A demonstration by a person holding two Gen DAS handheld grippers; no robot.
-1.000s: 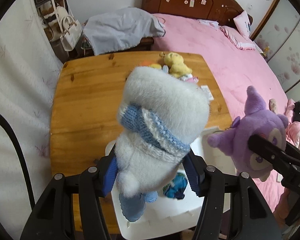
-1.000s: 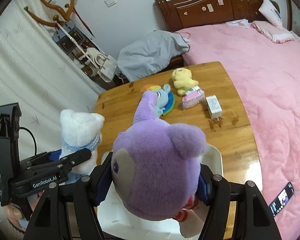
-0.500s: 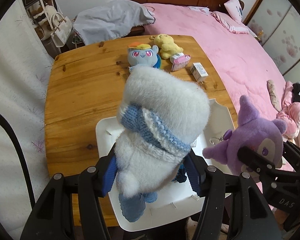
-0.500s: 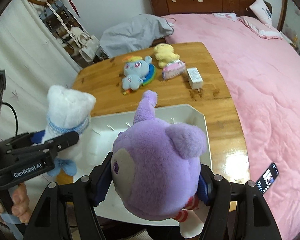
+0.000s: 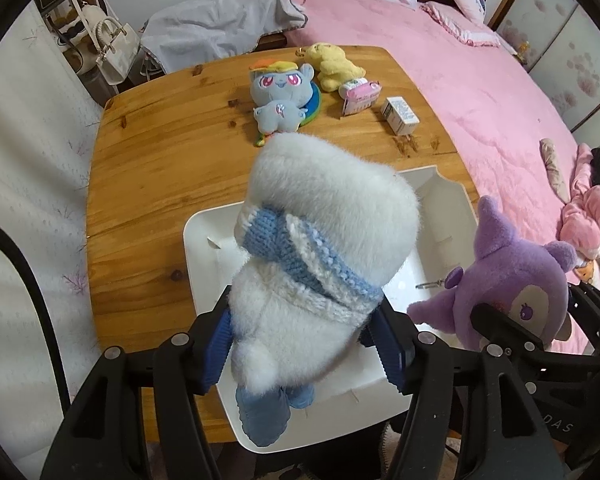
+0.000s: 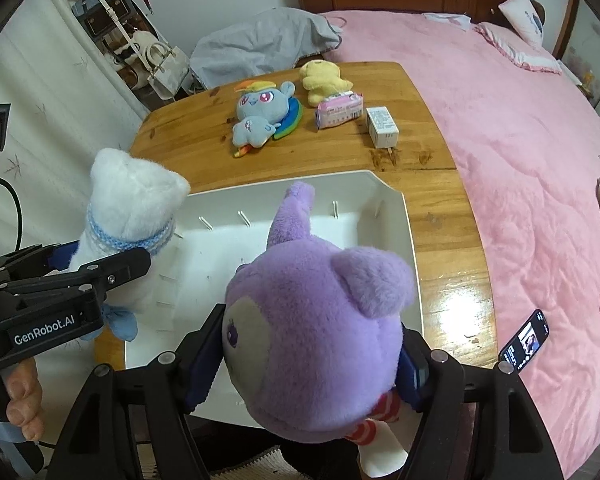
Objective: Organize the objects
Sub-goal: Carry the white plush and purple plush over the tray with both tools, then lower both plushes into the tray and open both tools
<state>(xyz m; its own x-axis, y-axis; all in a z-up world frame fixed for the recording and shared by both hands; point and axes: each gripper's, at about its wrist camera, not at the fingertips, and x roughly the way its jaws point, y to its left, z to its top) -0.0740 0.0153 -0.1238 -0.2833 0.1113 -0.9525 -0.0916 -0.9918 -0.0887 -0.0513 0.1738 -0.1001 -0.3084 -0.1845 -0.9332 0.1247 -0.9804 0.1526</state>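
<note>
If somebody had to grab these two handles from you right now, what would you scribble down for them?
Left gripper: shut on the white plush, held above the white tray.
Right gripper: shut on the purple plush, also over the tray.
Tray looks empty, so nothing is stowed yet.
Waiting on the wooden table beyond it: blue pony plush, yellow plush, pink packet, small white box.
Left to do, probably: set both held toys down in the tray.
</note>
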